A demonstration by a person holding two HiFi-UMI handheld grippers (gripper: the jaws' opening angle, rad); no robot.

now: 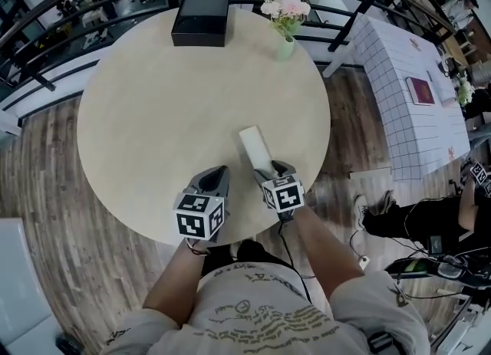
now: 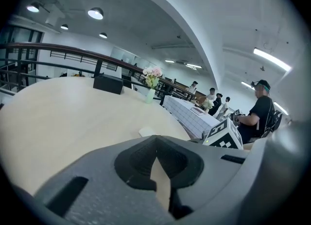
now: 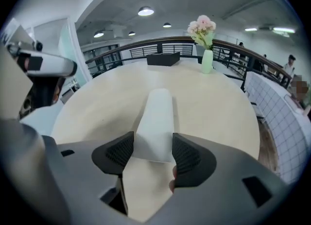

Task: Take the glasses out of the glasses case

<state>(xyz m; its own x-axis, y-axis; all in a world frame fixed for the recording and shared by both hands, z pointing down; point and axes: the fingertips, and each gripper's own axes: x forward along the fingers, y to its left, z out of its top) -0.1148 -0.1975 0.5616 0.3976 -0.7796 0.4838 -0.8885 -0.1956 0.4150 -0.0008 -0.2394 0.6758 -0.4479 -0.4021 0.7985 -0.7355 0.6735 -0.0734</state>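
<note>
Two grippers are hovering at lower center: right gripper [image 1: 274, 169] is clamping the case [image 1: 254, 148], left gripper [image 1: 222, 171] is sitting pinched shut.

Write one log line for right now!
right hand-held gripper: clamped on glasses case | left hand-held gripper: shut, empty | glasses case: closed, on table

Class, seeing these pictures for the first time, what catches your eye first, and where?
The white glasses case lies at the round table's near edge, clamped between the right gripper's jaws. The left gripper, shut and empty, hangs beside it; a black box and pink flowers stand at the far edge.
</note>
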